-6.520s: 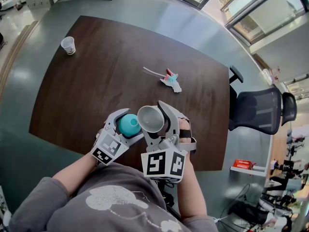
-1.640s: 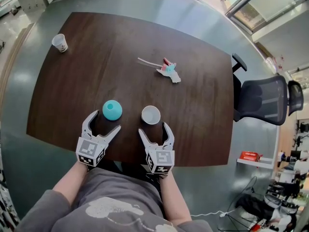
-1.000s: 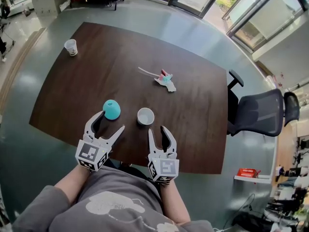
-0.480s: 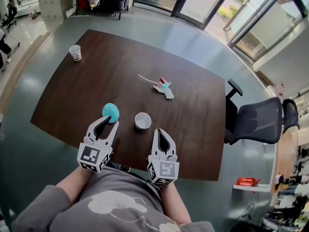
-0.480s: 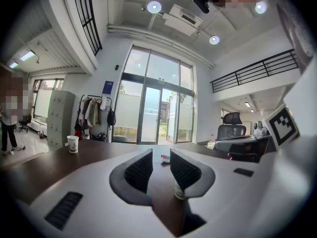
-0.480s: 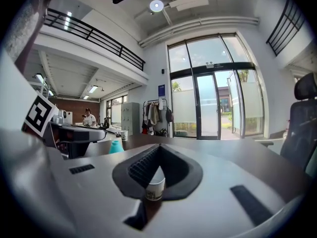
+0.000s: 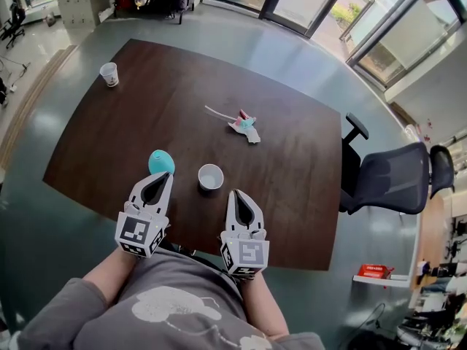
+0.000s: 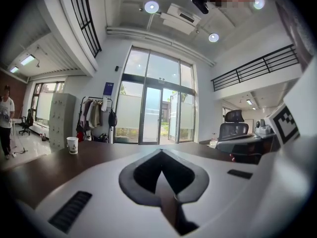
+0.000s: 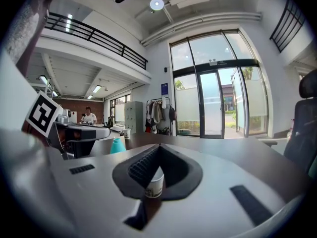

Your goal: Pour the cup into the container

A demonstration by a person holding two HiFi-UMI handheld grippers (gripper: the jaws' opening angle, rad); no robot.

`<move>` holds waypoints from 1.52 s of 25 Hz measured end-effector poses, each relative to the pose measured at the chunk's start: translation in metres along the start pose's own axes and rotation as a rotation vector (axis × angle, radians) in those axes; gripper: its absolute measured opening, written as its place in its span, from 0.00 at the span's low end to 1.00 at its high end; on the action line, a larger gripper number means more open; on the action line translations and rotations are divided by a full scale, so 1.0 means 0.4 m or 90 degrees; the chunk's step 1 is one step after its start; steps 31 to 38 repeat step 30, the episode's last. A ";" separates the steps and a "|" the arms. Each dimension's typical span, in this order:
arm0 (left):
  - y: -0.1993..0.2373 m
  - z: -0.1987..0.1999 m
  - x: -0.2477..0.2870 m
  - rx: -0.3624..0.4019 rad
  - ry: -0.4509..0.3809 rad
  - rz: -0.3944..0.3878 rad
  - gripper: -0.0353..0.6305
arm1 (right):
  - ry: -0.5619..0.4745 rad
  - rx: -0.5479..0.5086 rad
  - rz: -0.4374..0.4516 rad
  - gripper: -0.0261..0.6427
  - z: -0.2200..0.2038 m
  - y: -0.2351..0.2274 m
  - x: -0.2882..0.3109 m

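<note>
While both tongs are pressed fully together with nothing between them, the entries stand as follows.

Item 1: left gripper (image 7: 161, 180). Pale moulded plastic with dark ribbed pads; jaws closed, empty, tips just short of item 4.

Item 2: right gripper (image 7: 238, 196). Same build; jaws closed, empty, aimed at item 3 from close by.

Item 3: paper cup (image 7: 210, 176). White, thin-walled, tapered, with faint print near the base. It is upright on the table (image 7: 292, 188), near the front edge and between the two grippers' lines. Contents cannot be told.

Item 4: teal container (image 7: 161, 162). Smooth and rounded like a dome, probably plastic; it is beside the cup, apart from it.

Item 5: second paper cup (image 7: 109, 74), far left corner. Item 6: wrapper scrap (image 7: 243, 123), mid-table. Item 7: office chair (image 7: 384, 175), black mesh.

Hazards, as judged: advancing with closed jaws would shove or topple the light cup. A hard pinch would buckle its thin wall. The container's curved, slick skin could slip from the pads or rock when touched. The dark wood-grain top looks smooth, so both may slide.
</note>
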State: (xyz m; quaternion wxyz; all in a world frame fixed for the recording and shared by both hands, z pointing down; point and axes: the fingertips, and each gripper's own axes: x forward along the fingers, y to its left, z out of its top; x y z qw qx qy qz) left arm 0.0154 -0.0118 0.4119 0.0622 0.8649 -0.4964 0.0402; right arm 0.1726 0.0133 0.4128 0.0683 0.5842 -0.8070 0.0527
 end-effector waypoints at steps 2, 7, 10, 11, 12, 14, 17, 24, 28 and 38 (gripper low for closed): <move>-0.006 0.000 0.007 0.005 0.002 -0.007 0.06 | 0.000 0.000 -0.002 0.02 0.002 -0.002 -0.002; -0.011 0.001 0.019 0.010 0.003 -0.017 0.06 | 0.003 -0.010 0.003 0.02 0.002 0.007 0.000; -0.012 -0.003 0.023 0.009 0.006 -0.024 0.06 | 0.007 -0.014 0.003 0.02 0.000 0.017 0.005; -0.011 -0.005 0.022 0.008 0.007 -0.027 0.06 | 0.008 -0.015 0.002 0.02 -0.001 0.021 0.006; -0.009 -0.007 0.020 0.007 0.009 -0.029 0.06 | 0.009 -0.016 0.002 0.02 -0.001 0.026 0.006; -0.001 -0.012 0.015 0.005 0.012 -0.033 0.06 | 0.010 -0.019 0.002 0.02 -0.001 0.039 0.009; 0.015 -0.017 0.003 0.001 0.019 -0.041 0.06 | 0.011 -0.019 0.000 0.02 0.004 0.059 0.012; 0.042 -0.024 -0.029 -0.004 0.023 -0.053 0.06 | 0.012 -0.018 -0.001 0.02 0.007 0.108 0.012; 0.046 -0.040 -0.048 -0.008 0.026 -0.060 0.06 | 0.012 -0.016 0.001 0.02 -0.001 0.135 0.006; 0.046 -0.049 -0.060 -0.012 0.030 -0.061 0.06 | 0.013 -0.017 0.001 0.02 -0.004 0.147 -0.001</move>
